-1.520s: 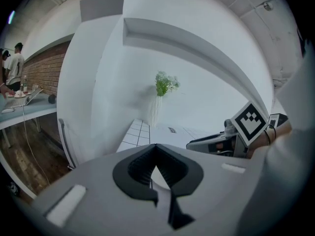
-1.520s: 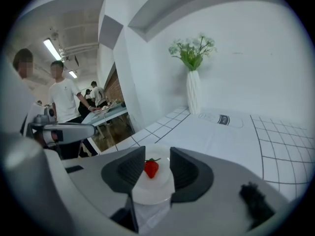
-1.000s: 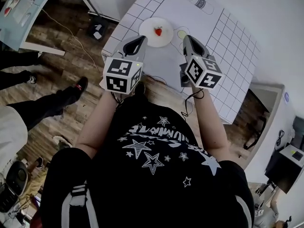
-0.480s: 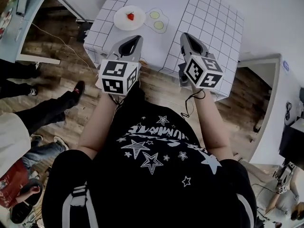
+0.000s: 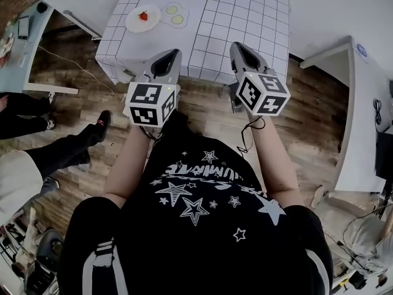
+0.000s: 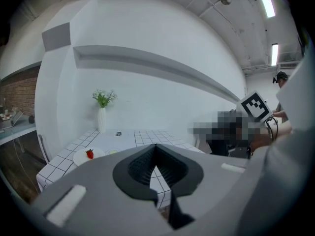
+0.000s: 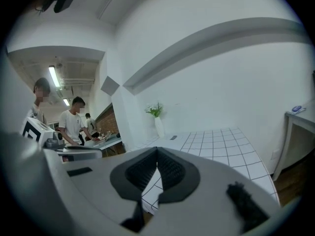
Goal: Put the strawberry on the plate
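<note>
A red strawberry (image 5: pixel 143 15) lies on a white round plate (image 5: pixel 132 23) at the near left corner of the white grid-patterned table (image 5: pixel 239 17). In the left gripper view the strawberry (image 6: pixel 89 154) and plate (image 6: pixel 78 158) show far off, low on the left. My left gripper (image 5: pixel 171 56) and right gripper (image 5: pixel 237 47) are both held in front of my chest, over the wooden floor and short of the table edge. Both are shut with nothing between their jaws, as the left gripper (image 6: pixel 156 147) and right gripper (image 7: pixel 157 151) show in their own views.
A flat fried-egg piece (image 5: pixel 175 13) lies beside the plate. A white vase with green sprigs (image 6: pixel 101 118) stands at the table's far side. People's legs (image 5: pixel 58 143) are on the left, a grey desk (image 5: pixel 359 109) on the right, and people work at a bench (image 7: pixel 74 127).
In the head view the table with plate and strawberry has slid up and away, now far ahead. Both grippers stay shut at my chest, now over the floor.
</note>
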Demonstrator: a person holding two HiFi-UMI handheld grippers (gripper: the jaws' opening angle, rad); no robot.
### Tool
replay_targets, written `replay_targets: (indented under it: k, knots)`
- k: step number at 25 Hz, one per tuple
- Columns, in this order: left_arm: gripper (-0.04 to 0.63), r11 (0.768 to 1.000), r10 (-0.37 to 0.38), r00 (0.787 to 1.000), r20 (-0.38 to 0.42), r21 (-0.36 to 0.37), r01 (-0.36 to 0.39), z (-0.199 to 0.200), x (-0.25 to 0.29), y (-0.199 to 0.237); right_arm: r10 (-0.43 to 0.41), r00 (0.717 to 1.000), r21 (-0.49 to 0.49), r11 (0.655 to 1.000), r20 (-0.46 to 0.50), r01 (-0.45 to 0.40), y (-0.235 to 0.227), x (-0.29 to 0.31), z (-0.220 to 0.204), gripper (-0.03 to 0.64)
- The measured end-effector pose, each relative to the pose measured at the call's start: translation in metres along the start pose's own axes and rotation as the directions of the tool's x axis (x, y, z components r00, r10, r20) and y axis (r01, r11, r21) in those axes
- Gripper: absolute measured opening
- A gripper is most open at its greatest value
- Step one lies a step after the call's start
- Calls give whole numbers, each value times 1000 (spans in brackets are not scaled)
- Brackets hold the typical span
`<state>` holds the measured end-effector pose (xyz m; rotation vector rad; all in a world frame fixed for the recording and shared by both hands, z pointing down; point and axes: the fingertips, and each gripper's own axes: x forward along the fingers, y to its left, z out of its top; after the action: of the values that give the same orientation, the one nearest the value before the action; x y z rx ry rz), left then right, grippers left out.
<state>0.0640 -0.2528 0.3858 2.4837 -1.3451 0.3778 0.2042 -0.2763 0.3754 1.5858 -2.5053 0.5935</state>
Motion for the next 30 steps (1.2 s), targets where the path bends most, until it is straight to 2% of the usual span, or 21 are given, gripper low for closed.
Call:
replay_targets:
  k: [6,11,18,26,30]
  knots:
    - [9,999,23,1000,17,48,-23,9,-26,-37,23,999,2,1000,35,-23,2,-42,8,12]
    - [9,997,44,999,15,60,-44,5,-49,-49,37,998,4,999,40,-38,10,-61,2,12]
    - [9,998,24,1000,18,63,-25,1,-65,-55,27,999,-3,1000,25,-27,23,-71,-7,12]
    - [9,1000,-2,1000,-8,28,2,-21,-109,-45,4,1000,-35,999,-30,-5,70,-83,-31,12]
    - [9,1000,3,1000,18,14,-4,-31,-144,-44,11,999,-68,998,-45,-14,104,-102,-47,12]
